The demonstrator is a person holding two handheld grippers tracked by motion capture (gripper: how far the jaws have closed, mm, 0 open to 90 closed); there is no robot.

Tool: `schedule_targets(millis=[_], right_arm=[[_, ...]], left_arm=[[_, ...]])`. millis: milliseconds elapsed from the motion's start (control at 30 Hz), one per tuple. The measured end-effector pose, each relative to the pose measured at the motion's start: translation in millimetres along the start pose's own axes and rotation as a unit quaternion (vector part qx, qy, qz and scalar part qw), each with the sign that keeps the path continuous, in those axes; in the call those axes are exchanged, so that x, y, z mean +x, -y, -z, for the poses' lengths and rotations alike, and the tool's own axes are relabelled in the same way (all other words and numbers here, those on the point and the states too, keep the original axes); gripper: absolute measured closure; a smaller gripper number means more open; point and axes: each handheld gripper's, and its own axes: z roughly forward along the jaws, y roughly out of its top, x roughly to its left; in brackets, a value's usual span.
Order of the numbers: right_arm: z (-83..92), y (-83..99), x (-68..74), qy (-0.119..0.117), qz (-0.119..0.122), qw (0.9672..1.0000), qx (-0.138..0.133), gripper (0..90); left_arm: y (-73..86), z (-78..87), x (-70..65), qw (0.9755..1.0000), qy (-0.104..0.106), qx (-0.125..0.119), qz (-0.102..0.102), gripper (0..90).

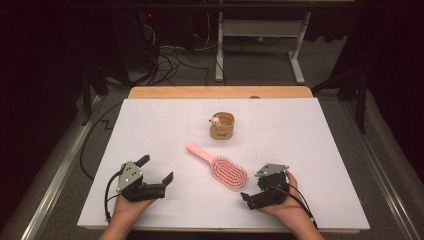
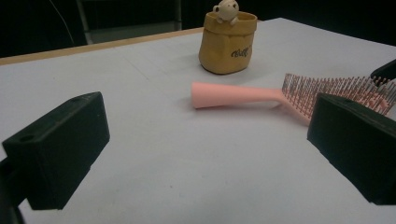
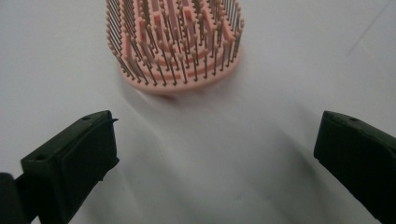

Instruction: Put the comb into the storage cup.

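High view. A pink brush (image 1: 220,165) lies flat on the white sheet (image 1: 150,125) that covers the table, a little right of centre and toward the person's side. Its long axis runs diagonally: the handle points to the far left, the oval bristled head to the near right. The bristles face up.

A tan pot (image 1: 222,126) with a small bear figure on its rim stands upright beyond the brush, apart from it and just past the handle end.

The right gripper (image 1: 251,196), held in the person's right hand (image 1: 284,204), rests just beside the head of the brush on its near right side, not touching it. The left gripper (image 1: 155,170), in the left hand (image 1: 129,206), sits well to the left of the brush, aimed toward it.

Left gripper view. Jaws stand wide apart with nothing between them. The brush (image 2: 243,94) lies across the field, handle end to the left, bristles (image 2: 327,91) to the right; the pot (image 2: 228,44) stands behind it.

Right gripper view. Jaws likewise stand wide apart and empty. The rounded end of the brush head (image 3: 180,42) lies just ahead of them, bristles upright, with bare sheet (image 3: 210,154) between head and jaws.
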Motion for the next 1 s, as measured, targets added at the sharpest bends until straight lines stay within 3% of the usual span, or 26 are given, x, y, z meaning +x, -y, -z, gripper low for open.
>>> schedule_targets(millis=[333, 633, 667, 700, 1000], right_arm=[[-19.1, -43.1, 2.3, -0.011, 0.027, 0.9974, 0.067, 0.3], [-33.7, -64.0, 7.2, -0.016, 0.049, 0.9931, 0.105, 0.3], [-36.4, -68.2, 7.9, -0.016, 0.061, 0.9912, 0.116, 0.3], [-36.4, -68.2, 7.9, -0.016, 0.061, 0.9912, 0.116, 0.3], [-50.5, -87.7, 13.7, -0.024, 0.093, 0.9814, 0.166, 2.9]], left_arm=[[-0.7, 0.9, 1.0, 0.9999, -0.004, -0.009, -0.004, 0.0], [-0.4, 0.6, 0.4, 1.0, -0.002, -0.005, -0.006, 0.0], [-0.4, 0.3, 0.4, 1.0, -0.002, -0.005, -0.005, 0.0], [-0.3, 0.2, 0.4, 1.0, -0.002, -0.004, -0.006, 0.0], [0.0, 0.1, 0.3, 1.0, -0.001, -0.005, -0.003, 0.0]])
